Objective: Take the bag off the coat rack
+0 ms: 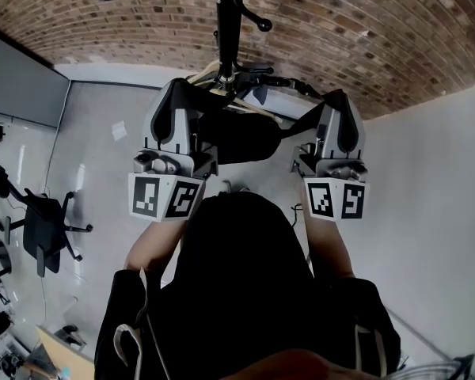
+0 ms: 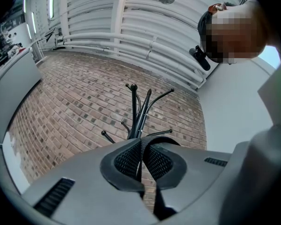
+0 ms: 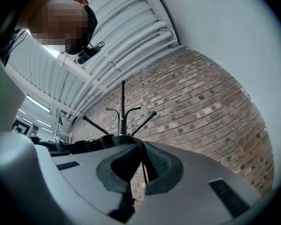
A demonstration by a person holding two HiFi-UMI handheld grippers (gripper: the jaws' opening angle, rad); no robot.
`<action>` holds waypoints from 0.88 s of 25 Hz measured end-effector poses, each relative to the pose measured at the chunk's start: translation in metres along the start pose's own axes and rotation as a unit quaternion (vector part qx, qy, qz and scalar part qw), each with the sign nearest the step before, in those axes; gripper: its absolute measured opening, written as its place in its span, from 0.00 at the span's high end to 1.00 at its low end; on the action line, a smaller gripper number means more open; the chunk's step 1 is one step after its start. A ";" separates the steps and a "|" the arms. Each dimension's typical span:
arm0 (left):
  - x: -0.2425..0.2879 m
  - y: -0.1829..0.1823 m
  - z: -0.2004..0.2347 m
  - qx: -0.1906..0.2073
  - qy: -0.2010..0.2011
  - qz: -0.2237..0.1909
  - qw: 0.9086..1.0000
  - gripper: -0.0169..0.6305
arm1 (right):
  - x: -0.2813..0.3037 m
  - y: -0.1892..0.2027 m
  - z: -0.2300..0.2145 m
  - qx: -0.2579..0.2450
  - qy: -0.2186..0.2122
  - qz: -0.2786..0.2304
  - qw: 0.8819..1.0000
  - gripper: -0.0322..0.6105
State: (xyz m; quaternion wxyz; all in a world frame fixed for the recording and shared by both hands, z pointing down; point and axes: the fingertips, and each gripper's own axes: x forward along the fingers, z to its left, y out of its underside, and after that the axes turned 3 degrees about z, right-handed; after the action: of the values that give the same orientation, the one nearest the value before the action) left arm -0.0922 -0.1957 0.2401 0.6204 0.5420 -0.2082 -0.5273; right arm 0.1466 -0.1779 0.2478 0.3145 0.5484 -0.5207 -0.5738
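The black coat rack (image 1: 229, 24) stands in front of me against a brick wall, its hooks spreading at the top (image 2: 139, 108) (image 3: 122, 112). A black bag (image 1: 239, 137) hangs slack between my two raised grippers, just in front of the pole. My left gripper (image 1: 184, 92) is shut on the bag's black strap (image 2: 141, 157), which runs up between the pads. My right gripper (image 1: 338, 101) is shut too, with a thin edge of the strap (image 3: 142, 161) pinched between its pads. The bag's upper part is partly hidden behind the grippers.
A black office chair (image 1: 44, 229) stands on the grey floor at the left. A white wall (image 1: 435, 188) runs along the right. A light wooden hanger (image 1: 209, 73) shows at the rack behind the bag. Desk clutter sits at the bottom left corner.
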 end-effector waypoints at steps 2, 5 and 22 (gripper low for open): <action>-0.003 0.002 0.005 -0.004 -0.006 0.006 1.000 0.94 | -0.002 0.001 -0.002 -0.002 0.003 0.005 1.000 0.91; -0.007 0.005 0.009 -0.006 -0.012 0.012 1.000 0.94 | -0.006 0.003 -0.005 -0.003 0.009 0.013 1.000 0.91; -0.029 0.029 0.033 -0.016 -0.048 0.046 0.998 0.94 | -0.024 0.034 -0.004 -0.044 -0.001 0.081 0.996 0.91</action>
State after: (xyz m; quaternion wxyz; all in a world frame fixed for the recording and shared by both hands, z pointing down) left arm -0.1178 -0.1890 0.2855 0.6417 0.4963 -0.2536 -0.5269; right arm 0.1483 -0.1652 0.2872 0.3831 0.4894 -0.5379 -0.5695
